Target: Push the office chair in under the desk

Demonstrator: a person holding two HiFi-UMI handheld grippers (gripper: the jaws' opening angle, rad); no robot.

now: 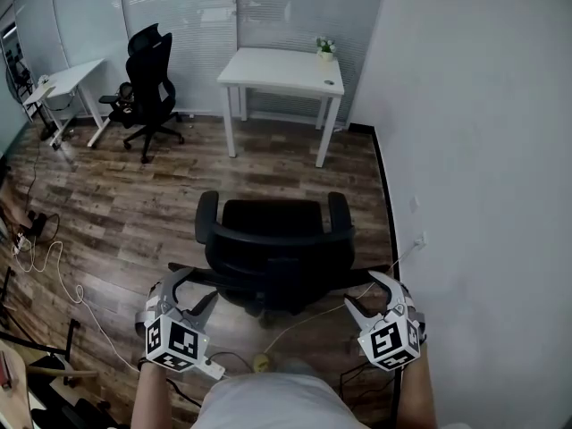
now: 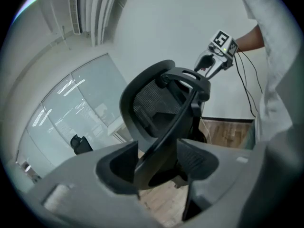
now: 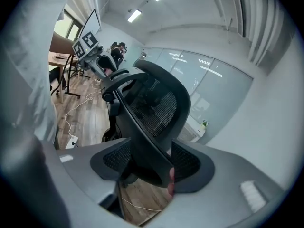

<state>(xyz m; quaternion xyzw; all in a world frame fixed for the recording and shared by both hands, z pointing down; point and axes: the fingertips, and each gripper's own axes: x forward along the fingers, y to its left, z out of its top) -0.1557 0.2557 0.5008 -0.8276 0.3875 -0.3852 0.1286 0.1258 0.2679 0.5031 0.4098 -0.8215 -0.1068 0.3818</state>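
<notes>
A black mesh office chair stands on the wood floor with its back toward me, a stretch short of the white desk by the far wall. My left gripper is at the left end of the chair's backrest and my right gripper at the right end. In the left gripper view the backrest's rim runs between the spread jaws of that gripper, with gaps beside it. The right gripper view shows the backrest between its own wide jaws. Both stand open.
A small potted plant sits on the desk's far right corner. A second black chair and another white desk stand at the far left. A white wall runs along the right. Cables lie on the floor at left.
</notes>
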